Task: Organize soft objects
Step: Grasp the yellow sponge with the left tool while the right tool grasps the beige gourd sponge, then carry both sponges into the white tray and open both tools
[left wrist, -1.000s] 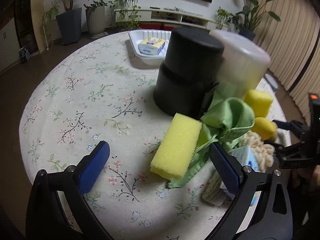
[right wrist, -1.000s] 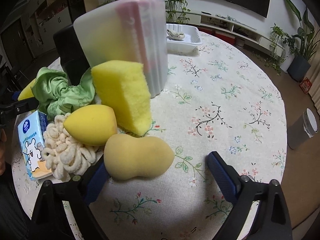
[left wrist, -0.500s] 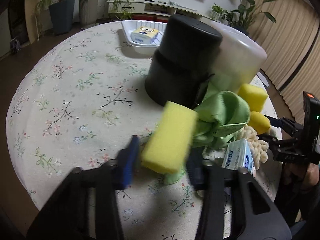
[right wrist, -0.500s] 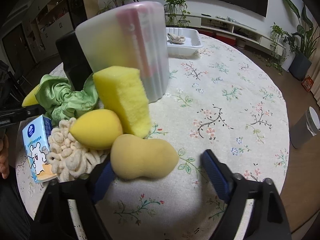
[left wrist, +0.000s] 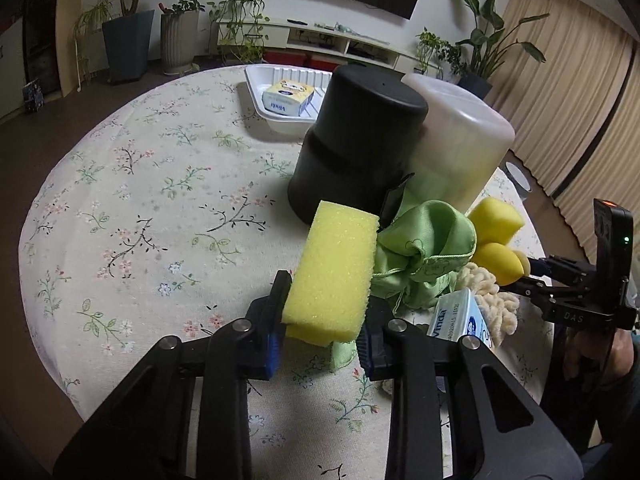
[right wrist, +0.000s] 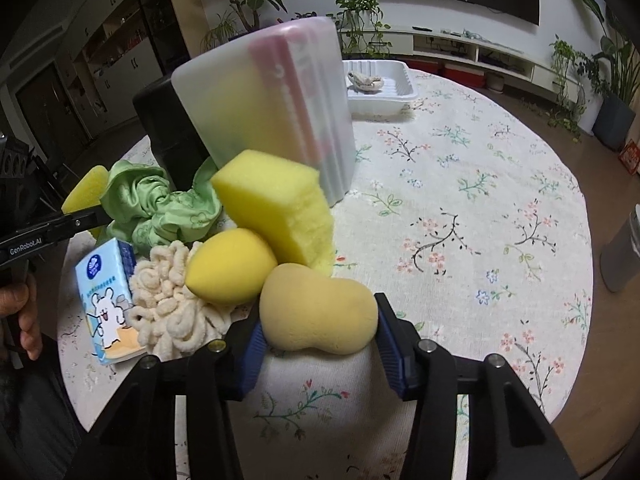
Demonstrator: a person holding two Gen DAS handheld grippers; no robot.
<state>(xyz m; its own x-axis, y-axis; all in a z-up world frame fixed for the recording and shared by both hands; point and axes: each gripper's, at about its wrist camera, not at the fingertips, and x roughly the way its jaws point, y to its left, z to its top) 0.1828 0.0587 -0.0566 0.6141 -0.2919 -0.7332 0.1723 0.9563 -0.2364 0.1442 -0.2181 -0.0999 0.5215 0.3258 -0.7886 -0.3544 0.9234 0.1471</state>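
We have the left gripper [left wrist: 322,330] clamped on the near end of the yellow block sponge [left wrist: 334,272], blue pads pressing into both of its sides, the sponge angled up and away from us over the floral tablecloth [left wrist: 140,216]. Just behind it sits the crumpled green cloth [left wrist: 426,256], and behind that the upturned black container [left wrist: 356,148] stands against the frosted white container [left wrist: 460,148]. Over on the right wrist view, the right gripper [right wrist: 318,346] has the tan gourd-shaped sponge [right wrist: 318,314] between its blue pads, and the jaws are closing on it; both pads sit right at the sponge's sides, with the far pad against its rounded end, though we cannot tell how firmly the near one presses. That tan sponge lies at the near edge of the pile, touching the yellow egg-shaped sponge [right wrist: 230,266] and the second yellow block sponge [right wrist: 280,216] leaning behind it. Beside the egg shape is the cream looped cloth [right wrist: 172,304], and next to that a blue tissue pack [right wrist: 108,300] standing on end. At the far side of the table we see a white tray [left wrist: 280,96] holding another tissue pack [left wrist: 286,98], and in the right view a second white tray [right wrist: 384,92] with a small pale bundle in it. A hand [right wrist: 24,312] grips the left tool's handle at the left edge.
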